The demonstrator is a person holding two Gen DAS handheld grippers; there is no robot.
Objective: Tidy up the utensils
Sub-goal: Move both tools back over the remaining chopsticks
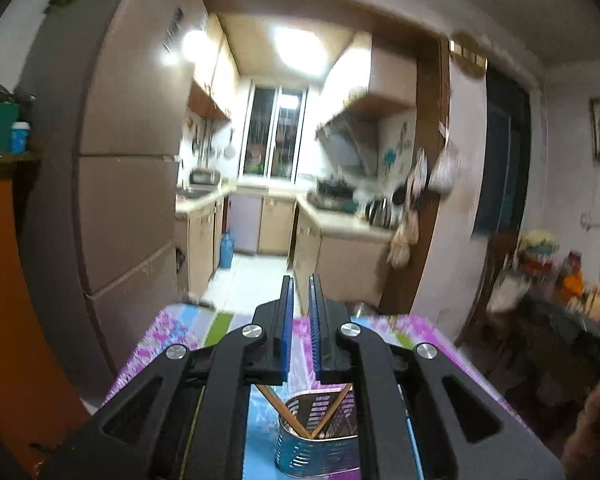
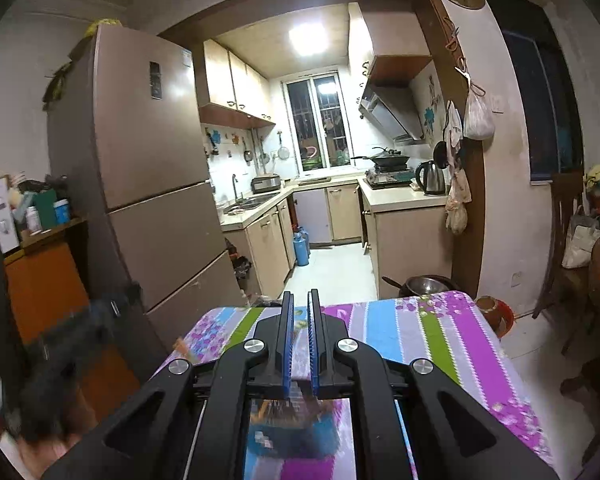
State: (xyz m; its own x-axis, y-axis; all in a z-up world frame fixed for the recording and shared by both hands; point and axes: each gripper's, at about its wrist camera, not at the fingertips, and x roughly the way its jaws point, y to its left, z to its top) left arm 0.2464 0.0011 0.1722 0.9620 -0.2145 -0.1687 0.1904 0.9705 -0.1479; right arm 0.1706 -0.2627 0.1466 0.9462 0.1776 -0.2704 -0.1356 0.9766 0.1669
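Note:
In the left wrist view a shiny metal utensil holder [image 1: 320, 436] with slotted walls stands on the striped floral tablecloth [image 1: 168, 332], right under the gripper body. Two wooden chopsticks [image 1: 284, 410] lean crossed inside it. My left gripper [image 1: 300, 280] is held above it, jaws a narrow gap apart with nothing between them. In the right wrist view my right gripper [image 2: 299, 296] is also nearly closed and empty above the table [image 2: 440, 332]. Below it a blurred dark container [image 2: 296, 428] shows through the gripper frame.
A tall brown fridge [image 2: 148, 160] stands left of the table, with an orange cabinet [image 2: 40, 280] beside it. The kitchen doorway lies ahead. A metal bowl [image 2: 426, 284] sits on the floor beyond the table's far edge. A blurred dark shape [image 2: 60, 360] is at the left.

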